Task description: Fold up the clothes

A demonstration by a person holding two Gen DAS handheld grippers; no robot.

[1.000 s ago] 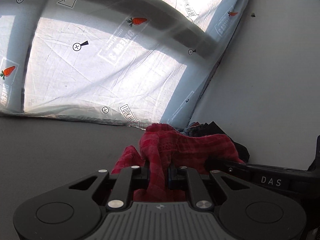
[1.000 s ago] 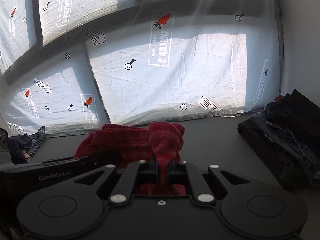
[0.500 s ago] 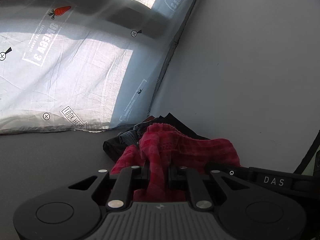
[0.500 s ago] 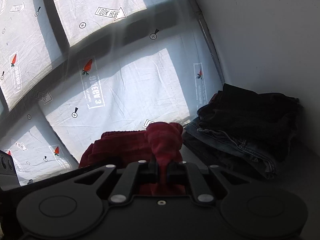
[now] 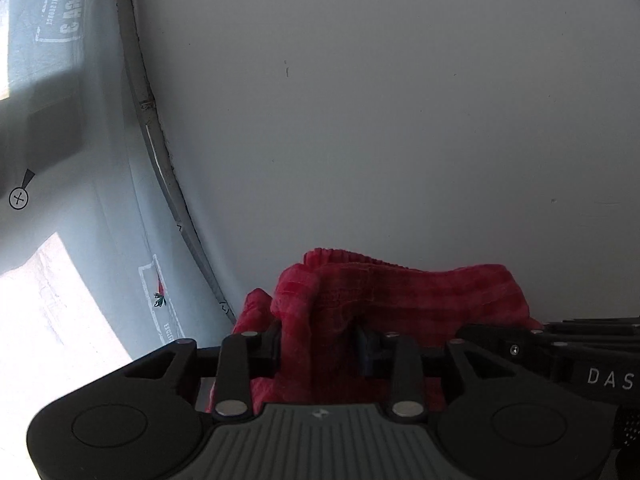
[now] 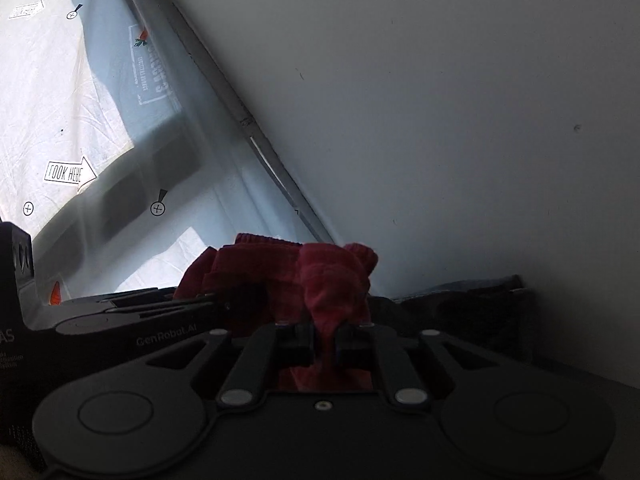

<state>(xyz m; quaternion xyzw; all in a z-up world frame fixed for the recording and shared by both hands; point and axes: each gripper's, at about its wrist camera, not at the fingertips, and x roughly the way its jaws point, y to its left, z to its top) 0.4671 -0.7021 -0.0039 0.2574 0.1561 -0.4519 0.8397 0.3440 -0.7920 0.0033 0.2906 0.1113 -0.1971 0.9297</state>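
Black hand-held gripper with silver rivets, ribbed grey housing, white "DAS" lettering.

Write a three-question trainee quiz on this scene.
1. What colour is the cloth between the left claw tips?
2. True or false: the right claw has cloth between its tips.
3. What lies behind the cloth in the right view? A) dark pile B) basket C) shoes

Key: 1 red; 2 true; 3 A

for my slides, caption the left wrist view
Left gripper, its jaws opening around a red garment, facing a white wall.
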